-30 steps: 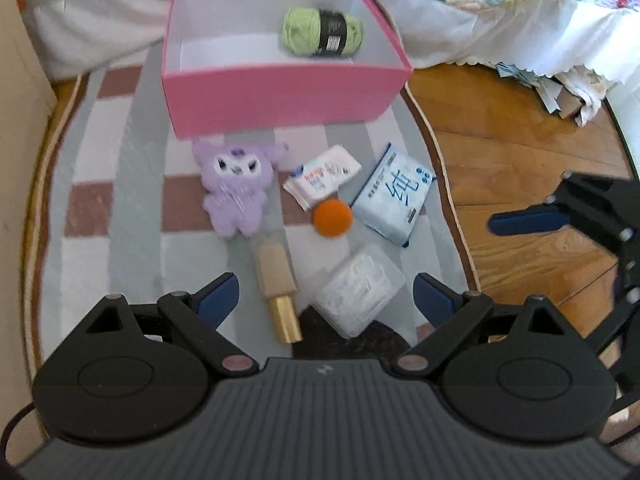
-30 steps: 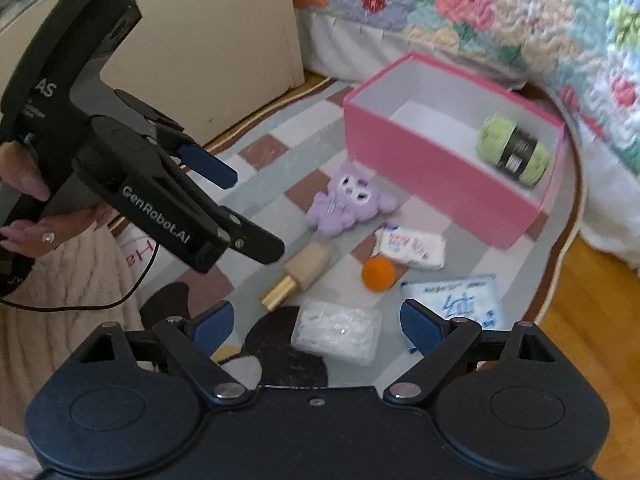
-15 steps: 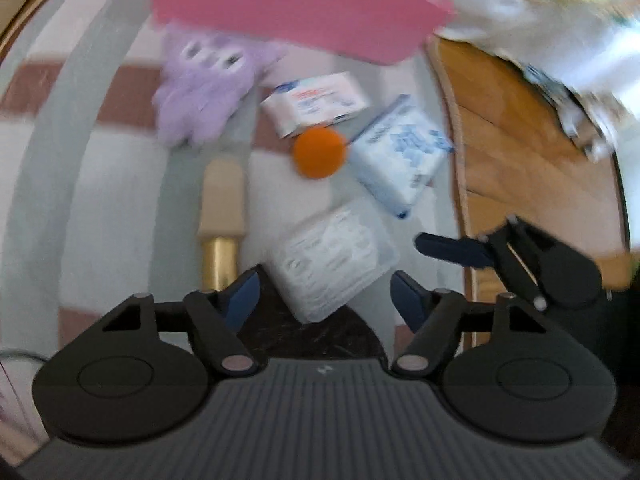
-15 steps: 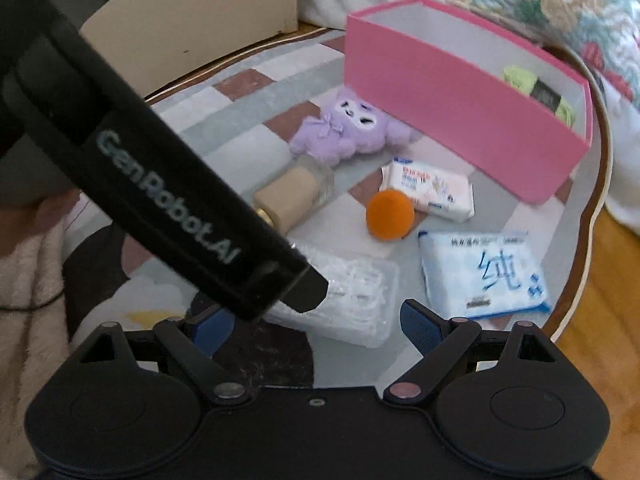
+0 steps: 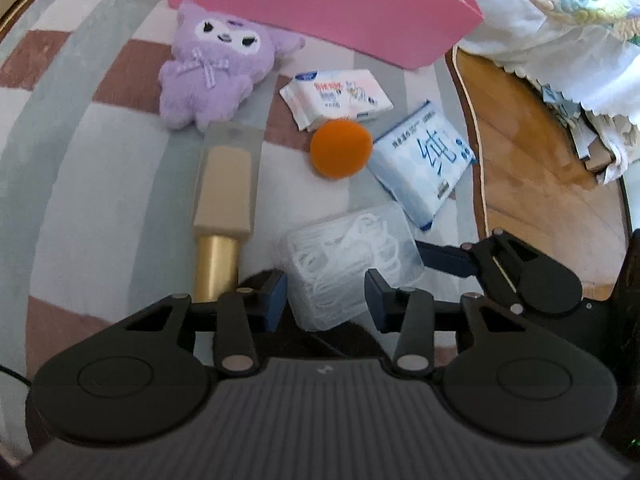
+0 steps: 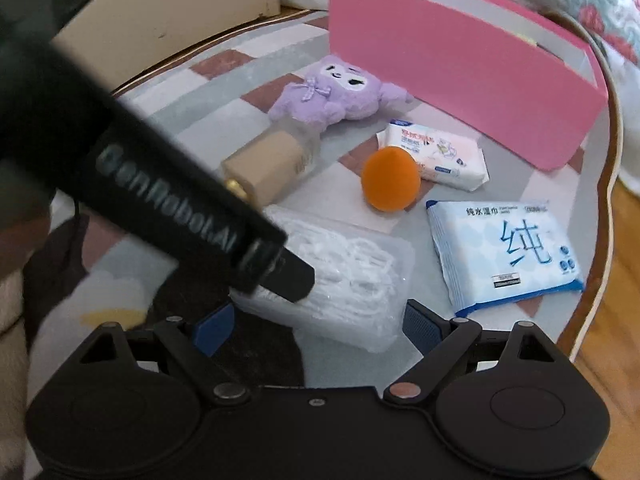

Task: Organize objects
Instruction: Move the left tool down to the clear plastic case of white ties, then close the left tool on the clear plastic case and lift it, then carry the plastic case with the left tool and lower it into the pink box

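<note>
The left gripper [image 5: 325, 293], its jaws just closing, pinches the one clear floss box [image 5: 352, 264] on the near rug [image 5: 80, 184] (its near end hidden), while the right gripper [image 6: 316, 324] gapes beside it.

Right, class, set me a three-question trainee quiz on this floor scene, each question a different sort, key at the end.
1. True or false: the orange ball lies inside the pink box.
2. Which lies nearest the right hand-held gripper? A plush toy, B clear box, C pink box.
3. What colour is the cap on the bottle?
Key: 1 false; 2 B; 3 gold.
</note>
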